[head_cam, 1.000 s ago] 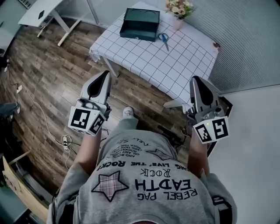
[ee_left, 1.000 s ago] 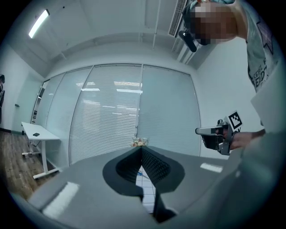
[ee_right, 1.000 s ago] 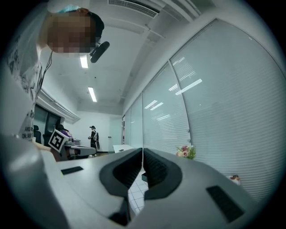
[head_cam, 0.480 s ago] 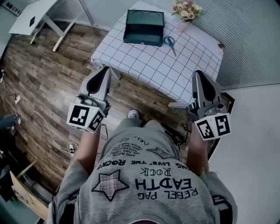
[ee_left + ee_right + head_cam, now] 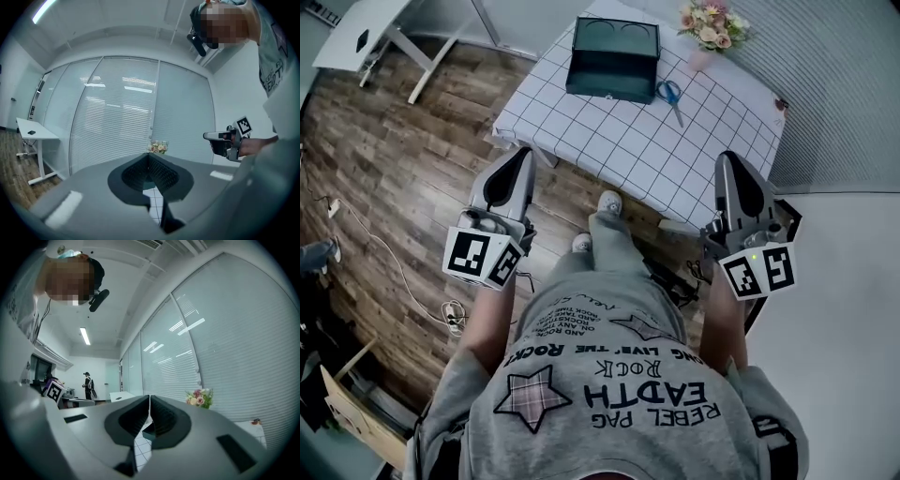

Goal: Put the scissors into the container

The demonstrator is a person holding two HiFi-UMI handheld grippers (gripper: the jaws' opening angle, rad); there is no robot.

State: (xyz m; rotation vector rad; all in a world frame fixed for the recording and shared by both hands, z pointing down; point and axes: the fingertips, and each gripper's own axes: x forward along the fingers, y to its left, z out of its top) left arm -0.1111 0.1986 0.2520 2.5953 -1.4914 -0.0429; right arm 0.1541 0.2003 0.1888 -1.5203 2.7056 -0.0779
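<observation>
The blue-handled scissors (image 5: 671, 94) lie on the checked tablecloth (image 5: 619, 141), just right of the dark green open container (image 5: 612, 58). Both are far ahead of my grippers. My left gripper (image 5: 523, 157) hovers over the wooden floor short of the table's near left corner, its jaws shut and empty. My right gripper (image 5: 729, 162) hangs by the table's near right corner, also shut with nothing in it. In the left gripper view the closed jaws (image 5: 149, 155) point level at the window blinds. The right gripper's (image 5: 149, 397) jaws likewise meet.
A vase of flowers (image 5: 710, 23) stands at the table's far right corner. A white desk (image 5: 366, 33) sits at the far left. Cables and a power strip (image 5: 450, 314) lie on the floor at left. A person (image 5: 87, 385) stands far off in the room.
The table has drawn nearer in the head view. The person has stepped forward, one shoe now ahead by the table edge, carrying both shut grippers toward the table.
</observation>
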